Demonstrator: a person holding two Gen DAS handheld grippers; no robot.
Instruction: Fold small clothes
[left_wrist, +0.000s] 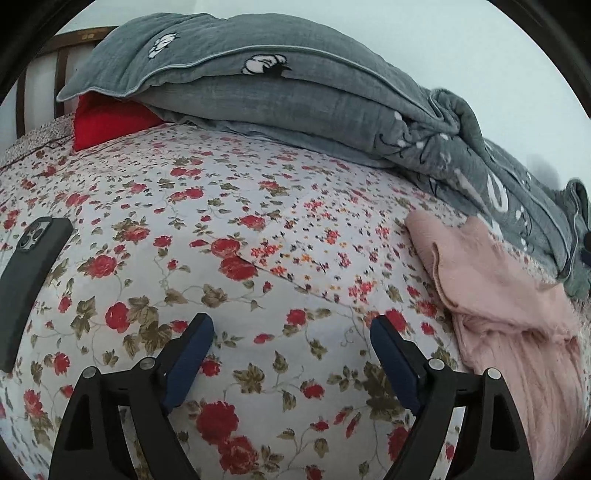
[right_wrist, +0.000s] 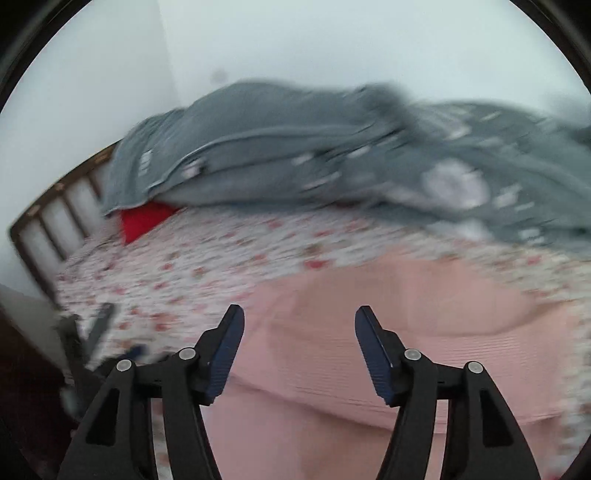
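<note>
Tongs both wide, empty: left tongs (left_wrist: 291, 325) over floral sheet (left_wrist: 258, 229), right tongs (right_wrist: 299, 317) over pink garment (right_wrist: 369, 332).

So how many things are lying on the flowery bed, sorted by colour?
Grey: 2, the quilt and the phone
Red: 1, the red cushion poking out from under the quilt
Pink: 1, the pink garment
Total: 4
</note>
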